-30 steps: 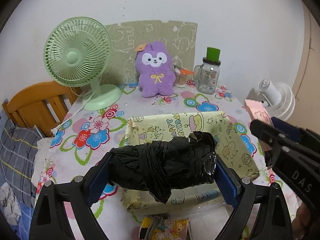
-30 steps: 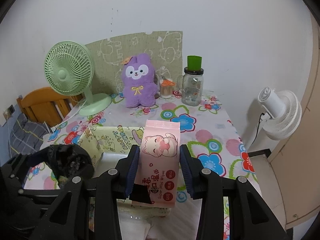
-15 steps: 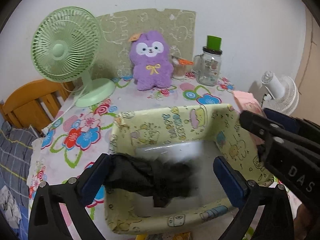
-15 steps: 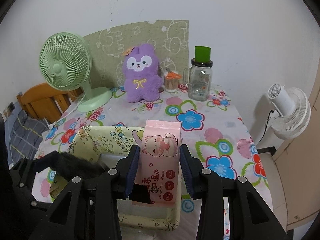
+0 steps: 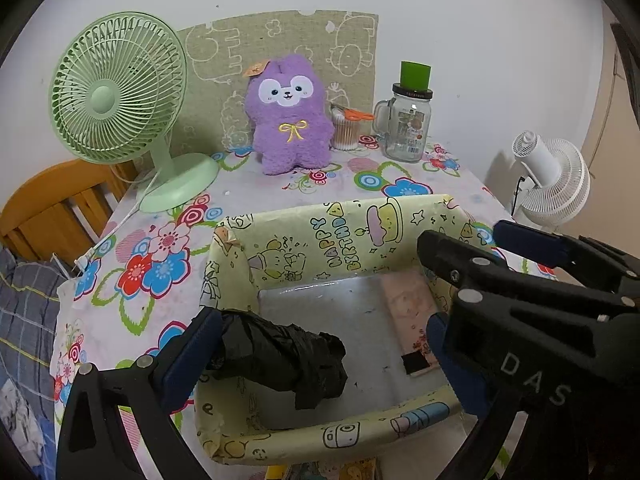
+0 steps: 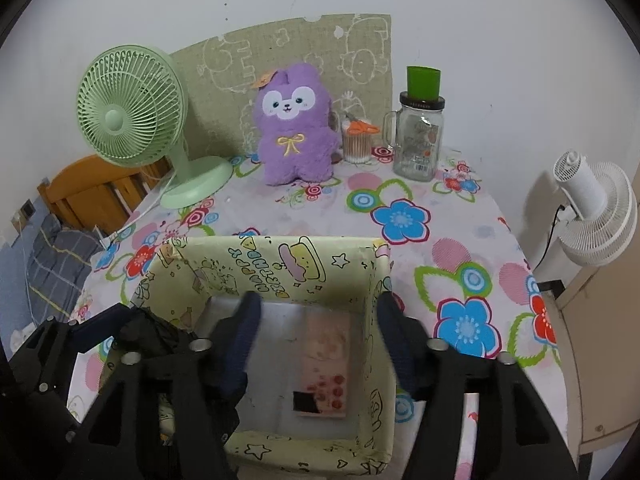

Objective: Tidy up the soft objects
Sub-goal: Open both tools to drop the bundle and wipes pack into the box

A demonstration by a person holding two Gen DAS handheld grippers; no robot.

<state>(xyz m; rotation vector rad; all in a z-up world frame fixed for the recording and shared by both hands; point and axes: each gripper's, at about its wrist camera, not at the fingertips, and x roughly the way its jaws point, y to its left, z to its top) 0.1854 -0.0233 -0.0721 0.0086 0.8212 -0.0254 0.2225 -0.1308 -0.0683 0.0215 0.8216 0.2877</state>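
Pink wipes pack lies flat on the floor of the yellow cartoon-print box, along its right side. Right gripper hovers above it with jaws spread wide and nothing between them, so that item reads as placed.

Black plastic bundle is also inside the box, on the left, resting against or just under the left wall near the left fingertip. Left gripper is spread wide too; the right pad is mostly hidden behind the right gripper's body in the left wrist view, but the bundle clearly doesn't span the gap. I can't tell whether the left pad is touching the bundle or merely beside it. My read: it's released, or close to it, not clamped. In the right wrist view the bundle shows only as a dark lump behind the left gripper's arm.

Status, judged from layout:
- 2 items in the box, both look settled.
- Purple plush sits upright at the back of the table, well apart from the box, untouched. It's the obvious remaining soft object, if it counts.
- Green fan, glass jar, and swab cup beside the plush are hard goods, probably not in scope.

Both grippers need to clear the box rim before anything else.
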